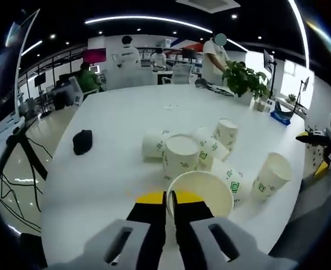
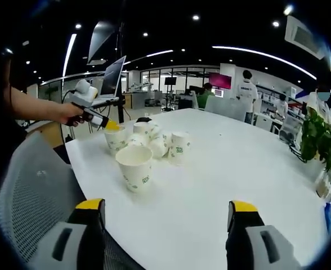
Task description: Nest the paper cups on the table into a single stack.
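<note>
In the left gripper view, the left claw [image 1: 170, 205] has its yellow-tipped jaws clamped together on the rim of one open paper cup [image 1: 202, 191], white and smooth-walled, its round mouth turned up toward the camera. Beyond it I count roughly six more paper cups [image 1: 182, 153] on the glossy white desk [image 1: 115, 140], though the huddle overlaps and the count may be off by one. They are tapered white cones with small green printed marks; several lie on their sides, and one tilted cup [image 1: 271, 175] sits apart near the desk's edge. A small black object [image 1: 82, 141] with a soft, rounded shape rests alone on the desk, well apart from the cups.

In the right gripper view, the right claw [image 2: 168, 211] hangs with its two jaws wide apart, gripping nothing. A single upright cup [image 2: 134, 167] stands just ahead on the desk, nearer than the cluster. A hand [image 2: 70, 112] holds the left claw at that cluster.
</note>
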The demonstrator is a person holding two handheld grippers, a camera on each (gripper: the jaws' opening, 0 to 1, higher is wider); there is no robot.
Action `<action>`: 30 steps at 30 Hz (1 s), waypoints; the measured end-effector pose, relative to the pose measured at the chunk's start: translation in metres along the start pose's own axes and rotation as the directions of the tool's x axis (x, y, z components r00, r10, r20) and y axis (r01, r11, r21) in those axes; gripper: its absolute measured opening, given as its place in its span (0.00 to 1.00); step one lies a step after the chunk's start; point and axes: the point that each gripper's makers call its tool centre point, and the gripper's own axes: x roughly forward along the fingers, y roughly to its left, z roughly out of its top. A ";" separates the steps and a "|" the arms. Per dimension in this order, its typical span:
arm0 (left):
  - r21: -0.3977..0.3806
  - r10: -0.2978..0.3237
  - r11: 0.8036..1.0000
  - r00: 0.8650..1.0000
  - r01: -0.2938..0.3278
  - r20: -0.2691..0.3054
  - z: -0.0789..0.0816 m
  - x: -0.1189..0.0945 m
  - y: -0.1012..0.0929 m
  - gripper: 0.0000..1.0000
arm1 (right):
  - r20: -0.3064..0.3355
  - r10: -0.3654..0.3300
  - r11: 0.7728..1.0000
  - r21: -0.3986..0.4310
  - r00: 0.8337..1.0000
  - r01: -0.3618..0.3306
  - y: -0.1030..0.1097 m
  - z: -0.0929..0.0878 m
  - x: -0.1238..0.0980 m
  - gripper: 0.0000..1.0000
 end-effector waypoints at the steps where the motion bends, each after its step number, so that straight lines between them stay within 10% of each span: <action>1: -0.004 -0.001 1.000 1.000 0.001 0.000 0.000 0.000 0.000 0.01 | 0.000 0.001 1.000 0.000 1.000 -0.001 0.000 0.000 0.000 0.91; 30: -0.031 -0.051 0.998 0.998 0.052 0.032 0.039 -0.044 -0.039 0.00 | 0.002 0.004 1.000 -0.001 1.000 -0.004 0.001 0.000 0.000 0.91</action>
